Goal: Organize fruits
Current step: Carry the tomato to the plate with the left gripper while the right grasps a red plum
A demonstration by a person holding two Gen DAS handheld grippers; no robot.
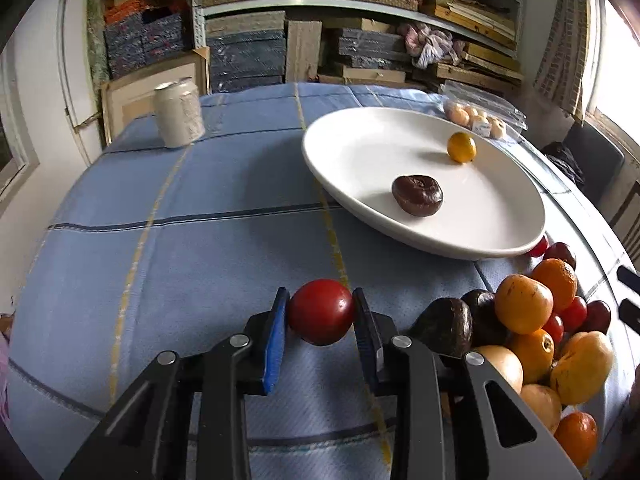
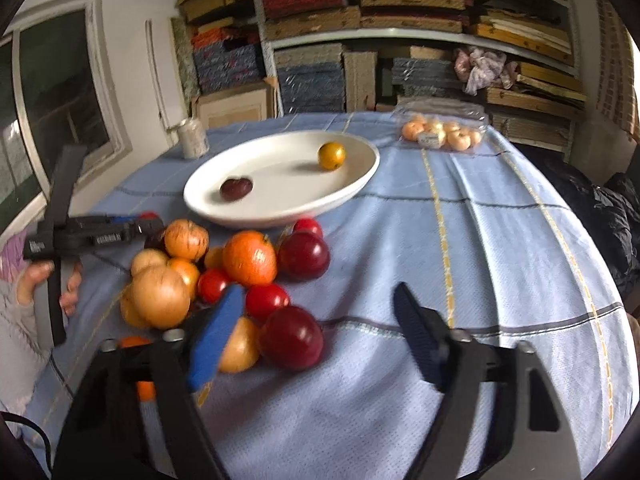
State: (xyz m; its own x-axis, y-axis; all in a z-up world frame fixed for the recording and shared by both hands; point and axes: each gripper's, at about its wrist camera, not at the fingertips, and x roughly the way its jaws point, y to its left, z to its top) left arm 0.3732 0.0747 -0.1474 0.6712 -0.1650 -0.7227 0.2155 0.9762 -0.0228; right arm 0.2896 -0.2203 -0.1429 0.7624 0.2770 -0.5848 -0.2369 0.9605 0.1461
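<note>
We see the left gripper (image 1: 320, 312) closed on a small red fruit (image 1: 321, 311); both blue pads touch its sides, and the fruit sits between the fingertips, just above the blue checked tablecloth (image 1: 192, 240). We cannot tell whether the fruit is lifted or rests on the cloth.

The right gripper (image 2: 320, 312) has its fingers apart. A dark red fruit (image 2: 291, 338) lies in the gap near the left finger, and the pads do not press on it. The blue pad (image 2: 216, 332) of this finger covers part of a pale orange fruit (image 2: 240, 346).

The pile of fruits (image 2: 224, 268) lies on the cloth just in front of the white plate (image 2: 280, 204), with orange, yellow, red and dark ones touching each other. In the left wrist view the same pile is cut by the right edge and partly hidden behind the gripper body. In the right wrist view the picture is a little blurred, and of the left gripper only the side and a hand (image 2: 48, 284) holding it are visible.

The white plate holds two things, well apart: a yellow fruit (image 1: 461, 147) near the far rim and a dark brown wrinkled fruit (image 1: 417, 194) nearer to us. Behind the plate a clear plastic bag (image 2: 442, 128) holds several pale orange fruits. A pale can (image 1: 179, 114) stands upright at the far left of the table.
</note>
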